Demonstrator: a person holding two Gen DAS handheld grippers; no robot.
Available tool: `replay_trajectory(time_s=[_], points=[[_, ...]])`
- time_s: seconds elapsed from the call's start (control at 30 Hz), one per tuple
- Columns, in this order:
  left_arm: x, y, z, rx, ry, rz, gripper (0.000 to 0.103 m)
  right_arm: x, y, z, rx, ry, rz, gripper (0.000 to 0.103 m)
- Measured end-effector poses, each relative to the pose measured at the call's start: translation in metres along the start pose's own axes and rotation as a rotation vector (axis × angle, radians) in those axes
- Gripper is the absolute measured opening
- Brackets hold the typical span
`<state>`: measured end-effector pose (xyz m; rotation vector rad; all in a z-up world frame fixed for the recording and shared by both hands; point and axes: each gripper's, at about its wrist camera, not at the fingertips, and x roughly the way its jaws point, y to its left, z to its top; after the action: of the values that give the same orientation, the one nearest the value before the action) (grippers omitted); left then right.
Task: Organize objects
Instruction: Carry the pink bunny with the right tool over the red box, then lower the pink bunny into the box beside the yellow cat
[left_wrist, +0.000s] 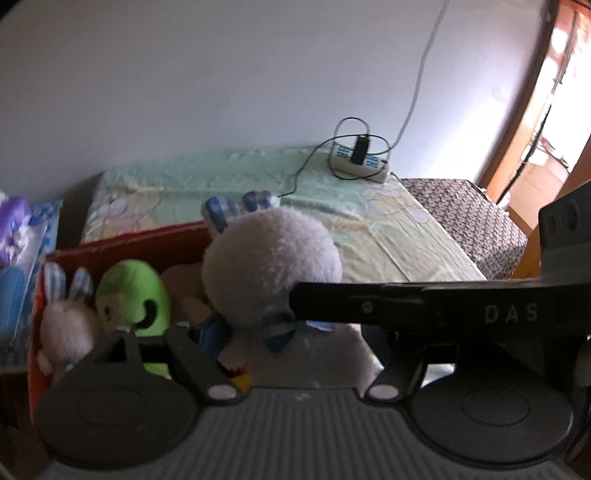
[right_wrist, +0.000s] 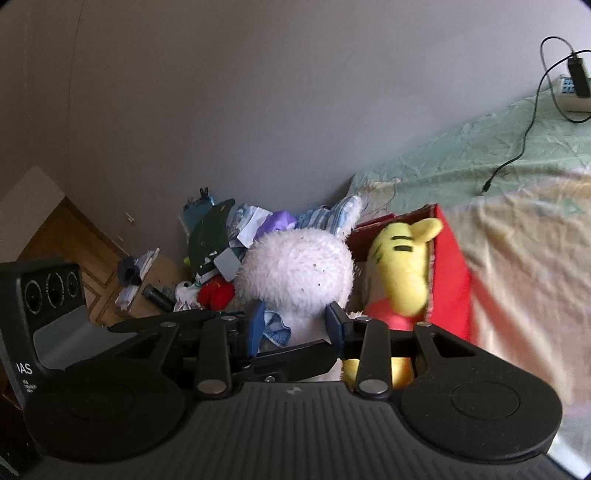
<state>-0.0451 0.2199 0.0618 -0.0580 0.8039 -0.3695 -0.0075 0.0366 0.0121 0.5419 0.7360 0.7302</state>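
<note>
A big white plush rabbit (left_wrist: 271, 258) with blue checked ears hangs above the bed, held by both grippers. My right gripper (right_wrist: 295, 326) is shut on its neck, a blue pad (right_wrist: 336, 325) pressing each side under the head (right_wrist: 295, 269). My left gripper (left_wrist: 291, 347) is shut on the rabbit's body, which fills the gap and hides the fingertips. The right gripper's black finger (left_wrist: 406, 306) crosses the left wrist view. Behind the rabbit stands a red box (left_wrist: 110, 251) holding a small pink rabbit (left_wrist: 64, 321), a green plush (left_wrist: 131, 295) and a yellow striped plush (right_wrist: 402, 269).
A bed with a pale green sheet (left_wrist: 229, 173) runs along the wall. On it lies a power strip (left_wrist: 360, 162) with a charger and black cable. A heap of clutter (right_wrist: 221, 251) lies beyond the box on a wooden surface. A patterned cover (left_wrist: 461, 214) hangs at the bed's end.
</note>
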Motion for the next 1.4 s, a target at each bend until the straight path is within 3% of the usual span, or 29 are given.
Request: replay_trajectory(time_s=[0.27, 0.63, 1.0, 1.3, 1.4], points=[[0.019, 0.029, -0.005, -0.054, 0.05, 0.042, 0.072, 0.028, -0.004, -0.006, 0.023, 0.03, -0.035, 0.037], [0.04, 0.04, -0.01, -0.073, 0.087, 0.05, 0.074, 0.042, -0.015, -0.011, 0.073, 0.03, -0.068, 0.036], [0.054, 0.047, -0.008, -0.054, 0.094, 0.086, 0.086, 0.053, -0.024, -0.014, 0.108, 0.001, -0.069, 0.036], [0.041, 0.068, -0.02, -0.099, 0.065, 0.008, 0.086, 0.055, -0.024, -0.011, 0.09, 0.043, -0.03, 0.038], [0.042, 0.074, -0.019, -0.124, 0.068, -0.019, 0.079, 0.061, -0.026, -0.012, 0.094, 0.062, -0.018, 0.038]])
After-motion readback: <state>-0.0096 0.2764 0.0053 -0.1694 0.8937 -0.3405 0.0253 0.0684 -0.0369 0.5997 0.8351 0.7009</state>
